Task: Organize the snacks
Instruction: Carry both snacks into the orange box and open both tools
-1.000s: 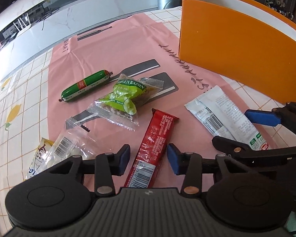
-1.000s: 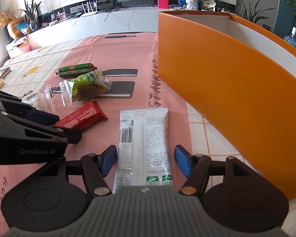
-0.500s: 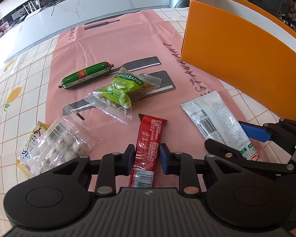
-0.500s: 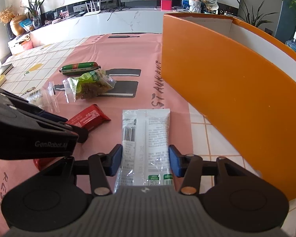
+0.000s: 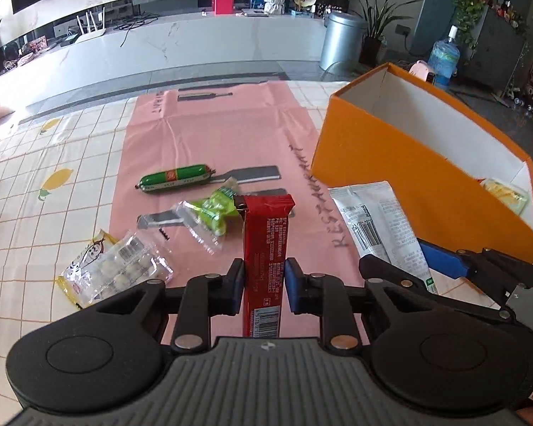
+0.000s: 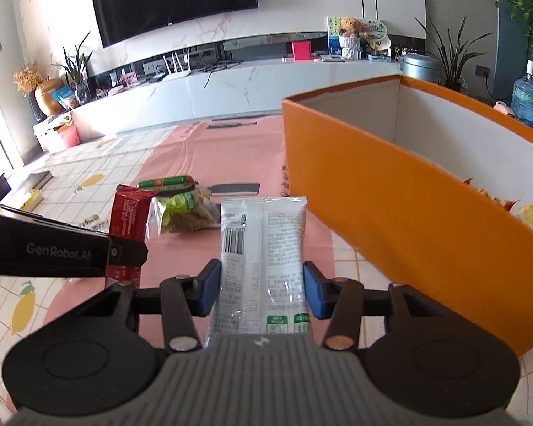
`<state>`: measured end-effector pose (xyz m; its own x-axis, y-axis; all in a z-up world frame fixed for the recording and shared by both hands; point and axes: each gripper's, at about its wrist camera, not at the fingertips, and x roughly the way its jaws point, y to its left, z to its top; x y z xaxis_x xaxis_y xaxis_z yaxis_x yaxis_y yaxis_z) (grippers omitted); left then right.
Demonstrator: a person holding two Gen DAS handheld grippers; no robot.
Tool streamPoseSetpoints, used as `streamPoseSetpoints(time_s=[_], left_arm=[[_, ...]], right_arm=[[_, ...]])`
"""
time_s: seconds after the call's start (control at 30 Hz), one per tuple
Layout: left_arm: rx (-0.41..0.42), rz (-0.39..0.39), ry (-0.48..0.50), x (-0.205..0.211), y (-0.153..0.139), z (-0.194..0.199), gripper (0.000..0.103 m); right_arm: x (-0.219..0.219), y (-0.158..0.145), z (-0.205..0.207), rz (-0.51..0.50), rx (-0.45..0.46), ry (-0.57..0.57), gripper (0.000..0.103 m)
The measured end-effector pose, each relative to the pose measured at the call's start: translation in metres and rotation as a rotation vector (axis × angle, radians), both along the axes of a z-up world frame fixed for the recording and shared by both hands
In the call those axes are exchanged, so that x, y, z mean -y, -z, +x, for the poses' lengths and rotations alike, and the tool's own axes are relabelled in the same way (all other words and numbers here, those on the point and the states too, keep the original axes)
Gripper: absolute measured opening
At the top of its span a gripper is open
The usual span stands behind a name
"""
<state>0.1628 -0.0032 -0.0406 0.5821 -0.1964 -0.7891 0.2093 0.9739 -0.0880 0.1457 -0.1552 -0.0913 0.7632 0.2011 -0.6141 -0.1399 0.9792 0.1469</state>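
My left gripper (image 5: 263, 284) is shut on a red snack bar (image 5: 266, 238), which now hangs lifted above the pink mat (image 5: 213, 135). My right gripper (image 6: 261, 293) is shut on a white snack packet (image 6: 263, 248), also raised off the table. The right gripper's blue fingers (image 5: 440, 264) and white packet (image 5: 380, 220) show at the right of the left wrist view. The left gripper's black body (image 6: 46, 248) and red bar (image 6: 129, 213) show at the left of the right wrist view. An open orange box (image 6: 391, 198) stands to the right.
On the mat lie a green sausage (image 5: 174, 179), a green raisin bag (image 5: 209, 213) and a clear bag of white candies (image 5: 117, 269). The orange box (image 5: 419, 174) holds a yellowish packet (image 5: 504, 193) at its near end. A checked tablecloth (image 5: 53, 177) covers the table.
Both grippers closed on their snacks and rose: the left took the red bar, the right took the white packet. Both views now tilt up toward the room.
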Motion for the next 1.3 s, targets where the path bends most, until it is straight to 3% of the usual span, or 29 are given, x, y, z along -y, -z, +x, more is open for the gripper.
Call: streamPoseSetpoints(time_s=[0.23, 0.4, 0.5, 0.7, 0.93, 1.03, 1.17, 1.3], left_arm=[[0.108, -0.023, 0.143, 0.057, -0.054, 0.009, 0.026], [0.162, -0.02, 0.264, 0.107, -0.077, 0.031, 0.026], [0.164, 0.009, 0.334, 0.135, -0.079, 0.053, 0.026], [0.049, 0.08, 0.417, 0.181, -0.055, 0.112, 0.026], [0.01, 0.228, 0.445, 0.207, -0.017, 0.16, 0.026], [-0.04, 0.253, 0.429, 0.206, -0.001, 0.18, 0.026], [-0.068, 0.296, 0.454, 0.202, 0.017, 0.186, 0.026], [-0.055, 0.336, 0.493, 0.204, 0.027, 0.181, 0.026]], right_arm=[[0.052, -0.054, -0.01, 0.046, 0.119, 0.011, 0.047], [0.101, -0.072, 0.003, 0.046, 0.103, 0.029, 0.047], [0.135, -0.079, 0.025, 0.052, 0.049, 0.036, 0.047], [0.195, -0.072, 0.084, 0.2, -0.107, 0.091, 0.047], [0.206, -0.043, 0.155, 0.222, -0.244, 0.1, 0.047], [0.204, -0.027, 0.18, 0.202, -0.286, 0.13, 0.047], [0.206, -0.01, 0.204, 0.25, -0.344, 0.143, 0.047], [0.204, 0.0, 0.22, 0.234, -0.384, 0.129, 0.047]])
